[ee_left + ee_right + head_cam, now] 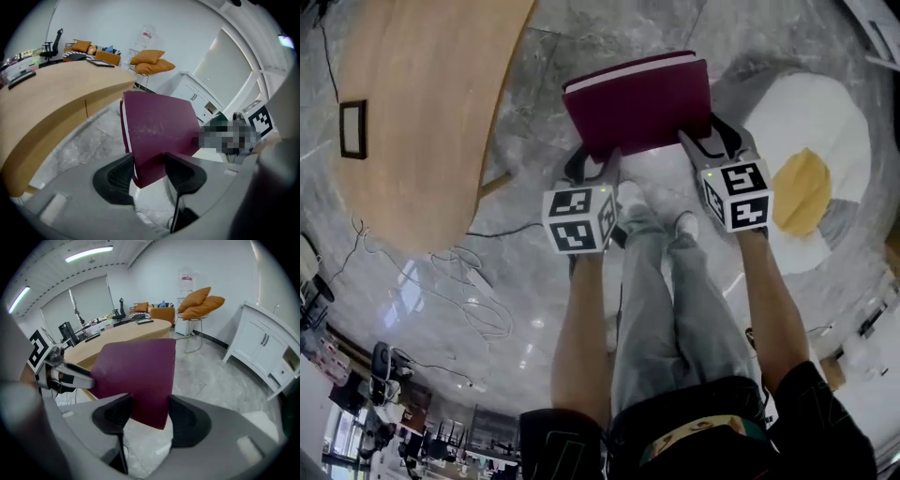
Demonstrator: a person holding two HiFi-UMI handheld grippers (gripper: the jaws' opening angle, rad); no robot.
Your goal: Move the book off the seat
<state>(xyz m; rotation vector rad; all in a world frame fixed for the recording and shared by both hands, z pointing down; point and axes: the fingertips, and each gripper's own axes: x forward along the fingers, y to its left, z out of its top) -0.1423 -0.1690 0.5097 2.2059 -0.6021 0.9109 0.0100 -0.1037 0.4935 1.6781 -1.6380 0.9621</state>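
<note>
Right now both grippers hold the same dark red book (639,101), which hangs in the air above the grey marble floor (534,84) and rests on nothing else. The left gripper (149,165) has its jaws closed on the book's near left corner. In the left gripper view one pad sits on the side where a pale strip of pages shows, and the other presses on the cover. The rest of the book rises up and away beyond the jaw tips.

The right gripper (150,412) grips the near right corner, with a pad on either side of it. The cover spreads up and to the left past its tips.

From the head view the book spans the gap between the two sets of jaws and reaches forward from them. Behind the jaws, toward the person, are the shoes (630,199). A curved wooden table (422,112) lies off to the left of the left jaws, and a rug shaped like a fried egg (811,178) lies to the right of the right jaws. Far beyond the right jaws stand a white cabinet (262,352) and a chair piled with orange cushions (199,303).
</note>
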